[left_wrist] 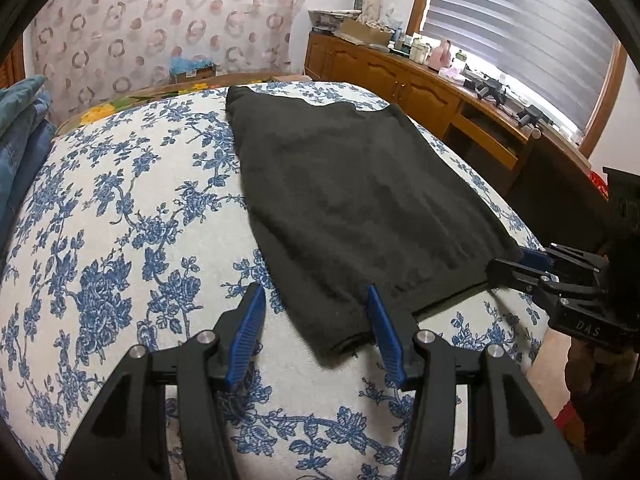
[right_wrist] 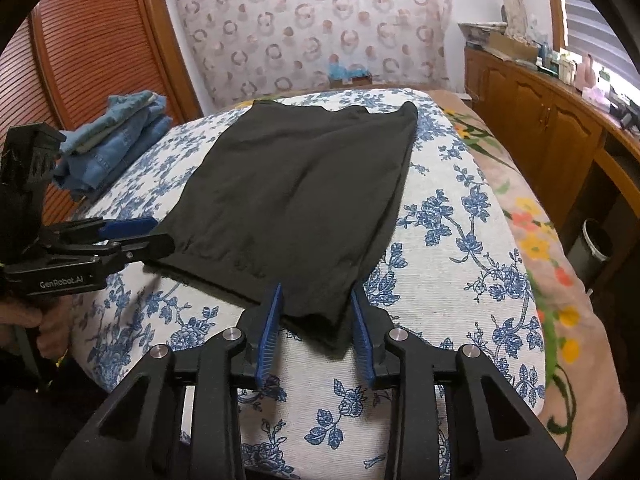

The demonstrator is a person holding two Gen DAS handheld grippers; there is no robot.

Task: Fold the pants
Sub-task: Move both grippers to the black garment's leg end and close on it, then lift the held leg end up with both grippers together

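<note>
Dark pants (left_wrist: 340,192) lie flat, folded lengthwise, on a blue-flowered white cover (left_wrist: 120,240); they also show in the right wrist view (right_wrist: 296,196). My left gripper (left_wrist: 316,292) is open, its blue pads on either side of the near left corner of the pants. My right gripper (right_wrist: 316,292) is open around the near right corner. Each gripper shows in the other's view, the right one (left_wrist: 516,264) at the pants' edge and the left one (right_wrist: 156,232) likewise.
A stack of folded jeans (right_wrist: 116,140) lies at the cover's far left. A wooden cabinet (left_wrist: 420,84) with clutter runs along the right under a window. A flowered blanket (right_wrist: 536,240) shows beyond the cover's right edge. A slatted wooden door (right_wrist: 92,36) stands at the left.
</note>
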